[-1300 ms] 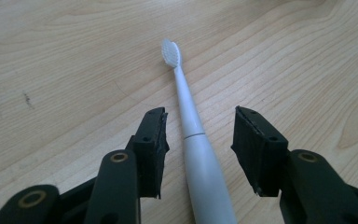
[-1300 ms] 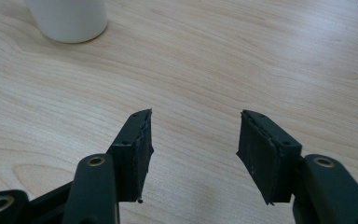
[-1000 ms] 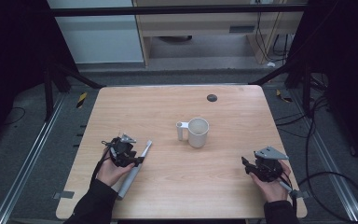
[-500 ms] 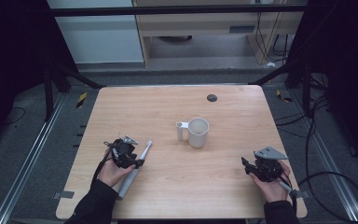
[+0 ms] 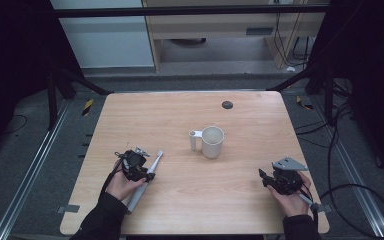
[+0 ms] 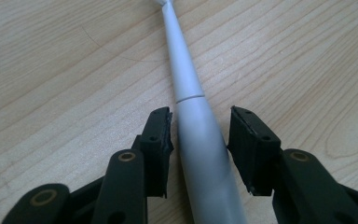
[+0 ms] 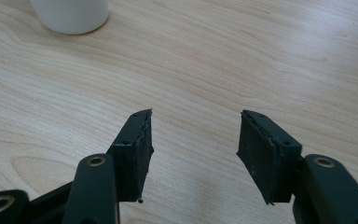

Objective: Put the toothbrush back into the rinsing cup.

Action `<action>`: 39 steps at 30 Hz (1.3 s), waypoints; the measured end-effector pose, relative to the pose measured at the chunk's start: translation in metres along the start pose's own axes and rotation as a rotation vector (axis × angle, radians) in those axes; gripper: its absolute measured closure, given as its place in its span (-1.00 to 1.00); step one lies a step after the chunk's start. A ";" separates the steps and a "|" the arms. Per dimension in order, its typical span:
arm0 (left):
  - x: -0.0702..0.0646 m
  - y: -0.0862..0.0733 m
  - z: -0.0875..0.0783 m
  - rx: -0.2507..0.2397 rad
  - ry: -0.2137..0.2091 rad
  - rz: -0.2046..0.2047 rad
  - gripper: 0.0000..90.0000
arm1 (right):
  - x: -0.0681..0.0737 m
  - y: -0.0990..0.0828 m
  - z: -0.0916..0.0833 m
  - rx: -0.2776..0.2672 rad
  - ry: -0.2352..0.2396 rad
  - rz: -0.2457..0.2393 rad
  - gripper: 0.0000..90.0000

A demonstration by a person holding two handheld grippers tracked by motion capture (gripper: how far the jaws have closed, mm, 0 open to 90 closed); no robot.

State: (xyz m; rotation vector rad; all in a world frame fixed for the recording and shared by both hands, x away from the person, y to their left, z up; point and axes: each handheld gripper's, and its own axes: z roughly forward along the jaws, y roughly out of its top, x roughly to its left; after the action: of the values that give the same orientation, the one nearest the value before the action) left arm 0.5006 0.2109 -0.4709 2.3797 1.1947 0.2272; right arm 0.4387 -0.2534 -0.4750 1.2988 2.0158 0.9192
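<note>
The toothbrush (image 6: 200, 135) lies flat on the desk (image 5: 180, 115) near its left front area, head pointing away from the person. The left claw (image 6: 199, 135) straddles the handle; its jaws have just been closing, with a small gap remaining on each side. The right claw (image 7: 193, 149) stands apart over bare wood at the right front. A white mug (image 5: 212, 141) stands near the desk centre.
</note>
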 end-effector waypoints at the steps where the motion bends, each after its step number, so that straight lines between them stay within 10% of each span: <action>1: 0.000 0.000 0.000 0.004 0.001 0.001 0.30 | 0.000 0.000 0.000 0.001 0.000 0.000 -0.01; 29: 0.004 0.007 0.002 0.061 -0.031 0.015 0.49 | -0.001 0.001 0.001 0.009 0.003 0.001 -0.01; 39: 0.003 0.006 -0.023 -0.015 -0.046 0.017 0.50 | -0.001 0.000 0.000 0.008 0.001 0.004 -0.01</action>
State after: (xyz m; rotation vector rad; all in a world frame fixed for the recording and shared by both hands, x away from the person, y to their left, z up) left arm 0.4985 0.2182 -0.4481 2.3699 1.1491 0.1855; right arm 0.4390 -0.2547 -0.4744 1.3070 2.0198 0.9146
